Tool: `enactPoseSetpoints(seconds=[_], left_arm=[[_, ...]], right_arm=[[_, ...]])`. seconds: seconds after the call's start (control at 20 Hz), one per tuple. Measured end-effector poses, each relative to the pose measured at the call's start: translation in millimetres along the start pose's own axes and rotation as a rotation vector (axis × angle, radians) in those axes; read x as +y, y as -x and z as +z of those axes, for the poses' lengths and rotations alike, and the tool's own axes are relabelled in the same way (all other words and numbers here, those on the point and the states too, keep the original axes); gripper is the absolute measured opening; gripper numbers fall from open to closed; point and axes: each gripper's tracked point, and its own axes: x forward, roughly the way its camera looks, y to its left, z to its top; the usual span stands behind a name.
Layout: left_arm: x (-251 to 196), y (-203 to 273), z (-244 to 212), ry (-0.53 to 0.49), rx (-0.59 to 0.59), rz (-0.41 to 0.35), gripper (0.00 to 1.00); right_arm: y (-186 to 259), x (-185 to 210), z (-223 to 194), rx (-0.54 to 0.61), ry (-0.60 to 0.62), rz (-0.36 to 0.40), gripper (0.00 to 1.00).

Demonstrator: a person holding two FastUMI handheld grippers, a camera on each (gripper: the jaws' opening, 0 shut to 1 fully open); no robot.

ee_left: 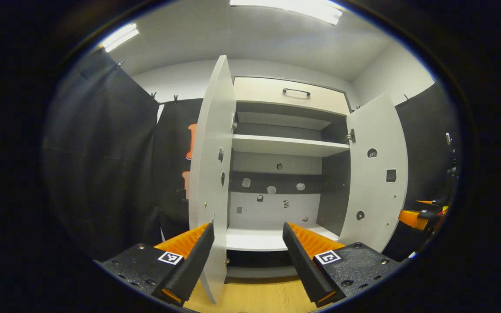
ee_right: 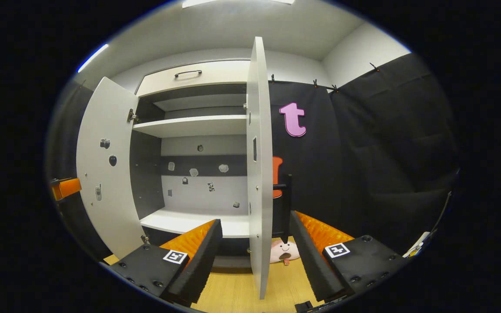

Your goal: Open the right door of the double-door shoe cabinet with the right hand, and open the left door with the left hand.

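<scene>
Pale double-door shoe cabinet point(ee_left: 276, 145) standing on the wood floor point(ee_left: 255, 298) against the booth wall, shelves bare, left door point(ee_left: 211, 174) and right door point(ee_right: 259, 174) both swung wide, each edge-on between spread left tongs point(ee_left: 248, 243) and spread right tongs point(ee_right: 255, 239), no pinch.

— Right door point(ee_right: 259, 174)?
— Swung wide, edge-on between the parted fingers of the right gripper point(ee_right: 255, 256) — touching neither.
— Left door point(ee_right: 107, 174)?
— Open too; shelves point(ee_right: 194, 126) bare inside the shoe cabinet point(ee_right: 198, 76).
</scene>
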Motion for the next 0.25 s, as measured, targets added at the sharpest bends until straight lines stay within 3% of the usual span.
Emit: enactPoseSetpoints(seconds=[0.25], left_arm=[[-0.2, -2.5, 3.9, -0.002, -0.018, 0.008, 0.92]], right_arm=[[-0.7, 0.9, 0.7, -0.001, -0.001, 0.001, 0.99]])
